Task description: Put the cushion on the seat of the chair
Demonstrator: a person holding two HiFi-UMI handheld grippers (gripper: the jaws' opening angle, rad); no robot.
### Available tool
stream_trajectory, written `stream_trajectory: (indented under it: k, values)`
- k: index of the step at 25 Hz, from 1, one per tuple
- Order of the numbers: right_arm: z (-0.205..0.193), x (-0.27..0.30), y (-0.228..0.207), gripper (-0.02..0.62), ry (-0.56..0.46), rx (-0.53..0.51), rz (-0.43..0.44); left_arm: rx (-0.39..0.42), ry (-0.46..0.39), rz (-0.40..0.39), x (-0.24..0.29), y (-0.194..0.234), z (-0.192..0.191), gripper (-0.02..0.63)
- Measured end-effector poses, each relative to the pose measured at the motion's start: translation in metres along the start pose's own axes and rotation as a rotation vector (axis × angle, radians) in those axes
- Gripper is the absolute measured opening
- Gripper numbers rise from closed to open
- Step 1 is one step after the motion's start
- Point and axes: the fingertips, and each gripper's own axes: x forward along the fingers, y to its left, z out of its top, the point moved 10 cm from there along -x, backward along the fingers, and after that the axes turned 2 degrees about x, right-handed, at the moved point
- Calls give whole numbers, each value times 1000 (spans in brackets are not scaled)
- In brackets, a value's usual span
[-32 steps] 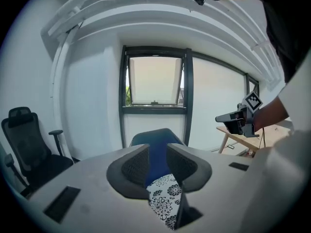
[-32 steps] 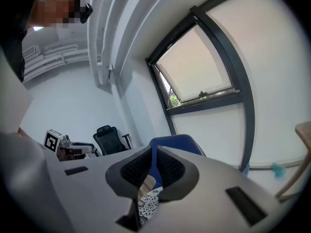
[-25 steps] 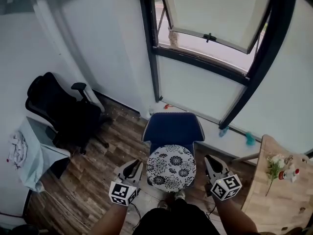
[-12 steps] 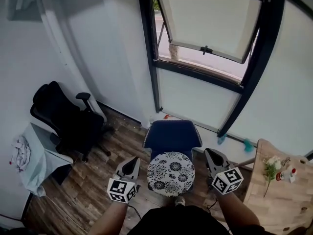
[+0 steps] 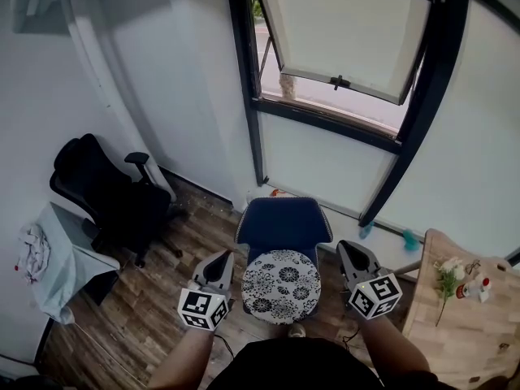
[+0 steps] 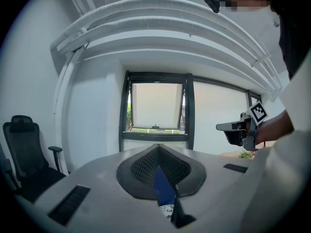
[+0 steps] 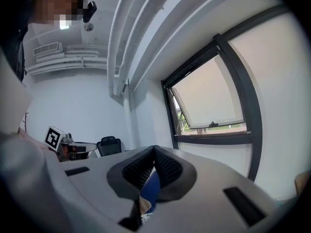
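Note:
The black-and-white flowered cushion point(image 5: 280, 275) lies flat on the seat of the blue chair point(image 5: 284, 220), below the window in the head view. My left gripper point(image 5: 218, 266) is held just left of the cushion and my right gripper point(image 5: 351, 257) just right of it, both clear of it. In the left gripper view the left gripper point(image 6: 158, 147) has its tips together, with a sliver of blue chair point(image 6: 164, 193) and cushion point(image 6: 167, 209) below them. The right gripper point(image 7: 154, 149) is likewise shut on nothing, the chair point(image 7: 151, 191) showing under its tips.
A black office chair point(image 5: 106, 193) stands at the left by the wall, with a pale table point(image 5: 53, 254) holding a cloth in front of it. A wooden table point(image 5: 459, 319) with flowers is at the right. The tilted window point(image 5: 341, 39) is straight ahead.
Both grippers have shut and tilted upward, away from the cushion, which stays on the seat. The head view has drawn back slightly.

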Motion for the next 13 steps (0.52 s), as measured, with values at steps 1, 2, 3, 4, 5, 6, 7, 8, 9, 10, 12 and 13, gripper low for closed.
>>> stream_trajectory:
  k: [1, 2, 3, 4, 5, 6, 7, 8, 9, 10, 12, 13]
  values:
    - [0, -1, -1, 25, -2, -1, -1, -1, 0, 1, 0, -1, -1, 5]
    - [1, -1, -1, 25, -3, -2, -2, -2, 0, 2, 1, -1, -1, 5]
    - [2, -2, -2, 25, -5, -3, -3, -2, -1, 5, 1, -1, 0, 5]
    - [2, -3, -2, 25, -6, -4, -3, 0, 1, 9, 2, -1, 0, 5]
    - [2, -4, -2, 25, -7, -7, -5, 3, 3, 14, 2, -1, -1, 5]
    - [3, -5, -3, 25, -7, -10, -6, 5, 4, 19, 3, -1, 0, 5]
    - [4, -6, -3, 25, -8, -12, -7, 5, 3, 24, 3, -1, 0, 5]
    - [5, -7, -3, 25, -9, -13, -7, 2, 0, 27, 3, -2, 1, 5]
    - [6, -8, -3, 25, -10, -14, -6, 0, -3, 28, 4, -2, 2, 5]
    - [6, -9, -4, 25, -10, -13, -5, -1, -5, 27, 4, -4, 3, 5]
    - [6, -11, -6, 25, -12, -12, -5, 1, -7, 23, 5, -6, 3, 5]
    - [6, -12, -7, 25, -13, -11, -6, 3, -7, 21, 6, -7, 3, 5]
